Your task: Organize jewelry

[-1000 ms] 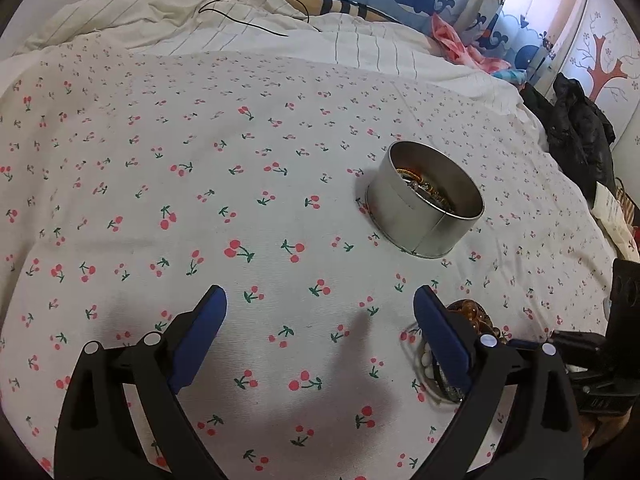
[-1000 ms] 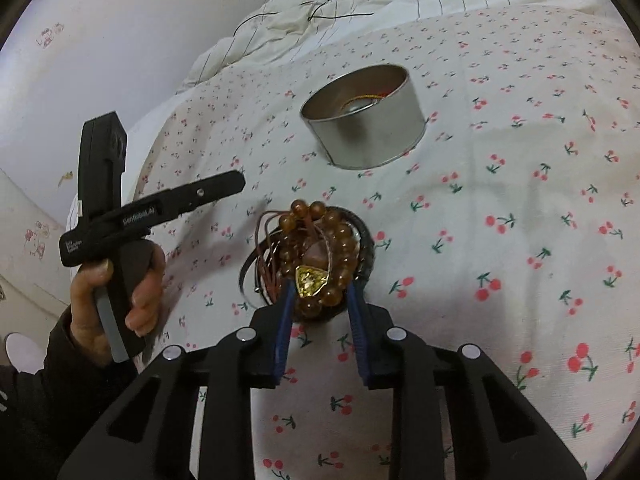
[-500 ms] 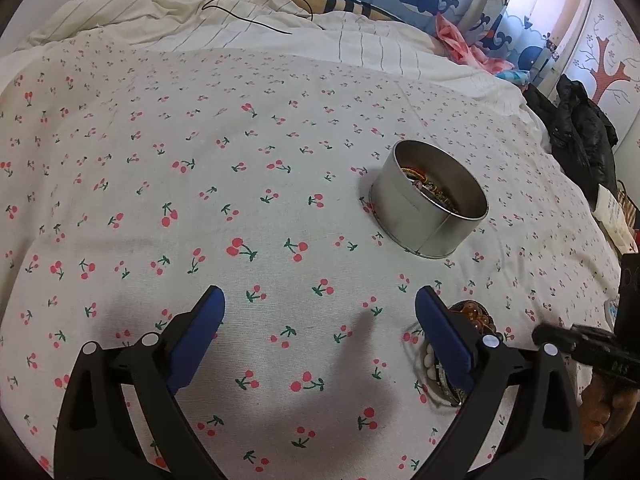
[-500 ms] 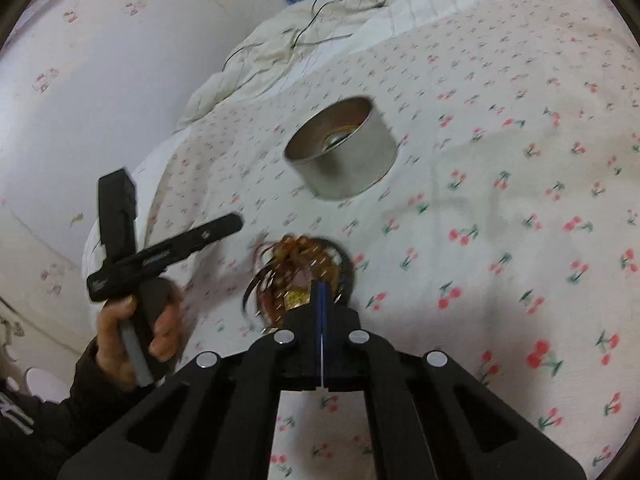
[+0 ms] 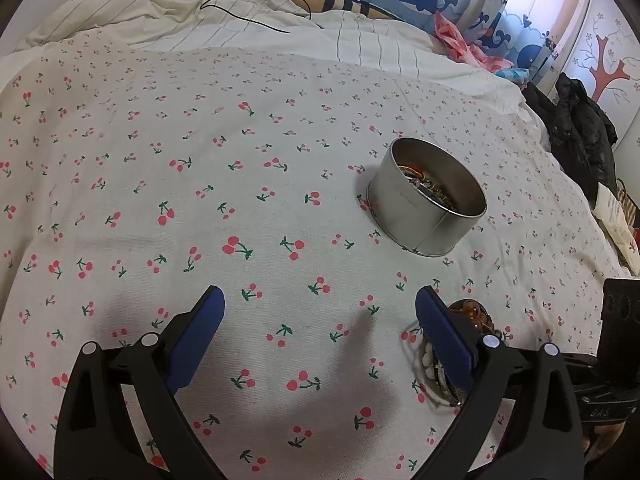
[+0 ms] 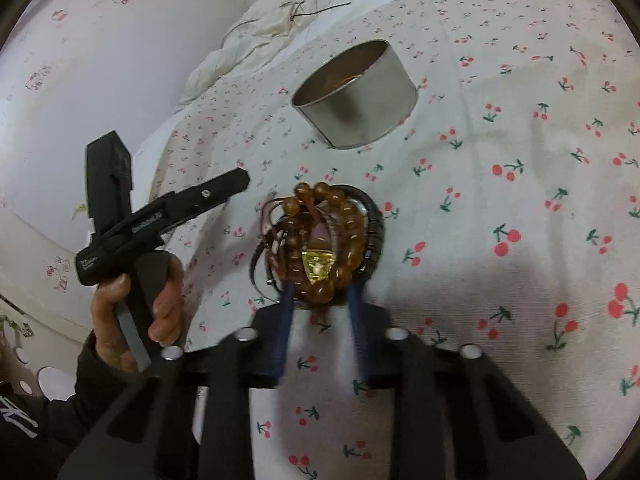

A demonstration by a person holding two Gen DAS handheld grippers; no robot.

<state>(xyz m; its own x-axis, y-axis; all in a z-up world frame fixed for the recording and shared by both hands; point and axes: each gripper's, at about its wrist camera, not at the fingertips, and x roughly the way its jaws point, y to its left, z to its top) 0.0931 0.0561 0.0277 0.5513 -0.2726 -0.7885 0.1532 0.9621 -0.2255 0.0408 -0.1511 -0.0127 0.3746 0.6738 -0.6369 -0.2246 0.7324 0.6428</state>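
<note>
A pile of jewelry [image 6: 320, 240] lies on the cherry-print bedsheet: amber bead bracelets, dark cords, a black bangle and a yellow triangular pendant [image 6: 317, 266]. My right gripper [image 6: 319, 292] is open, its blue fingers on either side of the pile's near edge. A round metal tin [image 6: 356, 94] with some jewelry inside stands beyond the pile. In the left wrist view the tin [image 5: 426, 204] is ahead to the right and the pile [image 5: 460, 344] is partly hidden behind the right finger. My left gripper [image 5: 320, 308] is wide open and empty above the sheet.
The bed carries a rumpled striped duvet [image 5: 240, 28] with a black cable at the back. Dark clothing [image 5: 580, 132] lies at the bed's right edge. The left hand-held gripper [image 6: 160, 216] hovers left of the pile. A white wall [image 6: 80, 80] borders the bed.
My right gripper was shut half a second ago and has opened again, its fingers now straddling the near edge of the pile. The left gripper has stayed open and shifted only slightly.
</note>
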